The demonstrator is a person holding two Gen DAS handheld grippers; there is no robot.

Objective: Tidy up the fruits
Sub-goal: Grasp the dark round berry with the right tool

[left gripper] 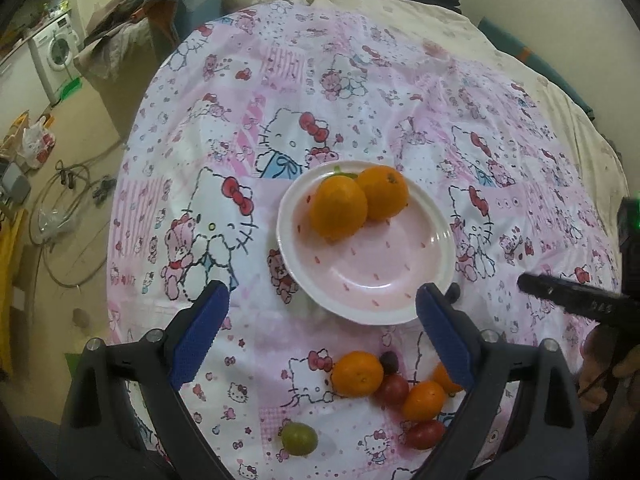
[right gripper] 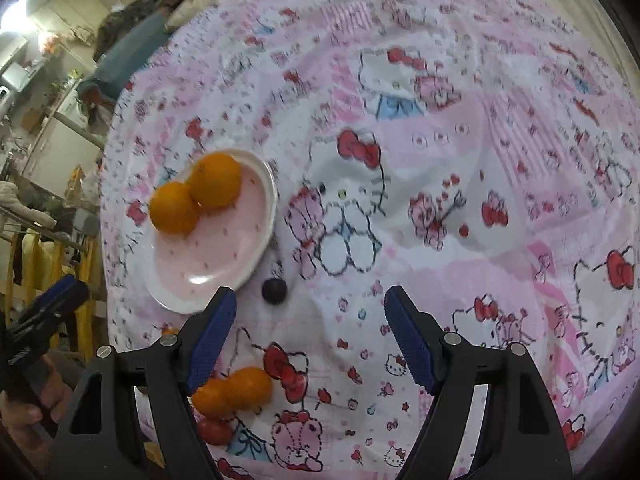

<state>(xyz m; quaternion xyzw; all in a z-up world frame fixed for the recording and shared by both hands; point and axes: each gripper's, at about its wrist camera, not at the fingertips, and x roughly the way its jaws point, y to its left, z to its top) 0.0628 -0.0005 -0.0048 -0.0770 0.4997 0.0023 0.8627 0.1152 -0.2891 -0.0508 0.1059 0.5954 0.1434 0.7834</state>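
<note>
A pink plate (left gripper: pixel 372 276) on the Hello Kitty cloth holds two oranges (left gripper: pixel 338 208); it also shows in the right wrist view (right gripper: pixel 208 264) with the oranges (right gripper: pixel 216 180). My left gripper (left gripper: pixel 322 332) is open and empty, just in front of the plate. Below it lie small oranges (left gripper: pixel 357 373), red tomatoes (left gripper: pixel 392 389), a dark grape (left gripper: pixel 389 361) and a green grape (left gripper: pixel 299 438). My right gripper (right gripper: pixel 310 336) is open and empty, right of the plate. A dark grape (right gripper: pixel 274 290) lies near its left finger, small oranges (right gripper: pixel 248 388) below.
The right gripper's black body (left gripper: pixel 576 300) shows at the right edge of the left view. The left gripper's finger (right gripper: pixel 52 304) shows at the left edge of the right view. A washing machine (left gripper: pixel 56 52), clothes and cables stand on the floor to the left.
</note>
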